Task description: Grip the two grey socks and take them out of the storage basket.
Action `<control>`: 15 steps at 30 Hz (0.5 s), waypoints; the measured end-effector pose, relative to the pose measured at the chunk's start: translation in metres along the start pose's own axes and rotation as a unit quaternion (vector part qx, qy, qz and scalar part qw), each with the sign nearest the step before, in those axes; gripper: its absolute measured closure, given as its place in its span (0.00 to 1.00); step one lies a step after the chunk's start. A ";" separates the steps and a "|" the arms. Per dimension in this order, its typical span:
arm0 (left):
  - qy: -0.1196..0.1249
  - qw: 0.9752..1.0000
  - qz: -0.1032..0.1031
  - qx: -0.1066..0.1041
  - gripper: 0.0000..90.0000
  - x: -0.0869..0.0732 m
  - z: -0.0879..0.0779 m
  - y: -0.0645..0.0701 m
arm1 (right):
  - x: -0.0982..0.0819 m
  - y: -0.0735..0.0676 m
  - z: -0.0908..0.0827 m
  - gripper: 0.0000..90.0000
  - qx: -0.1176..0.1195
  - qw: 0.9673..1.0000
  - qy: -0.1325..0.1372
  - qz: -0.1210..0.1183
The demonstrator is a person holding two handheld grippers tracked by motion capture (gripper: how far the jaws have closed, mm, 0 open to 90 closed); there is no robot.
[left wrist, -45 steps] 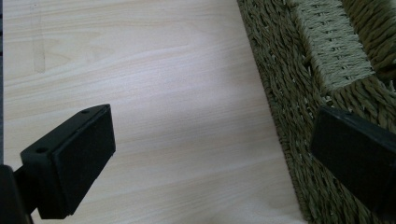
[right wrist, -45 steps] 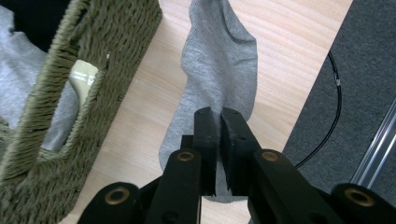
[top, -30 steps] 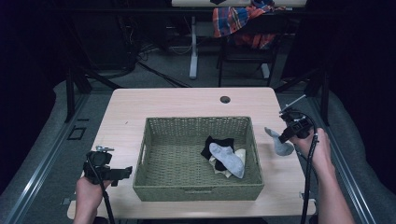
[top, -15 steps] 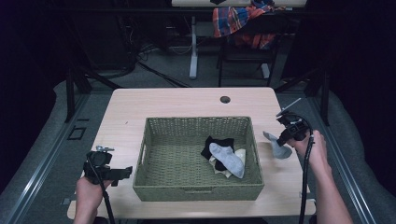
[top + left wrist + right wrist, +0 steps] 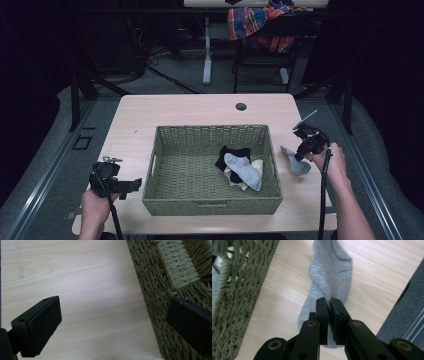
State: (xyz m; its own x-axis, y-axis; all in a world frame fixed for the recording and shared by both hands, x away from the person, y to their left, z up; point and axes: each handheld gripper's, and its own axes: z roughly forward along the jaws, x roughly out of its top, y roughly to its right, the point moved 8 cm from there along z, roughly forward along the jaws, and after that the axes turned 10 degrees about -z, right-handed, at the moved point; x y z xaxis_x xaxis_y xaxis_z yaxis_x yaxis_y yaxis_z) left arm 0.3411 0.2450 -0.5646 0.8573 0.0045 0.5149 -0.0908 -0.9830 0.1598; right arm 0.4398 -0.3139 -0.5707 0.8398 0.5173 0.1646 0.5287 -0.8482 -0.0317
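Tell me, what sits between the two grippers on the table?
The woven basket with socks inside lies between the left gripper and right gripper, seen in the high view.

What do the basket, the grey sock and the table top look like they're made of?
The basket looks woven from twisted olive-green cord, perhaps paper rope or seagrass; the plaited strands show clearly in the left gripper view. The grey sock, pinched in the right gripper, looks like soft knitted fabric, matte with a fine rib. The table shows pale wood grain, smooth; it could be veneer or laminate.
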 end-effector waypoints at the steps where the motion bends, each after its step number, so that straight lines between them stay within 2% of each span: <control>1: 0.001 1.000 0.000 0.000 0.01 0.000 0.000 0.000 | 0.000 0.000 0.002 0.95 0.002 1.000 -0.003 0.002; 9: 0.001 1.000 0.000 0.000 0.01 0.000 0.000 0.000 | -0.002 -0.001 0.017 0.95 0.013 1.000 -0.021 -0.010; 11: 0.001 1.000 0.000 0.000 0.01 0.000 0.000 0.000 | -0.002 -0.002 0.021 0.95 0.027 0.999 -0.024 -0.010; 15: 0.001 1.000 0.000 0.000 0.01 0.000 0.000 0.000 | -0.003 -0.002 0.027 0.94 0.028 0.999 -0.026 -0.005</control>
State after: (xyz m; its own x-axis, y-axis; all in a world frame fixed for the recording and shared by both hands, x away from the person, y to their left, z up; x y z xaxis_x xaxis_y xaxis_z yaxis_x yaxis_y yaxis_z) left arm 0.3413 0.2451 -0.5645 0.8564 0.0056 0.5162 -0.0898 -0.9831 0.1597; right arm 0.4396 -0.3110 -0.5978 0.8390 0.5319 0.1146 0.5418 -0.8362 -0.0851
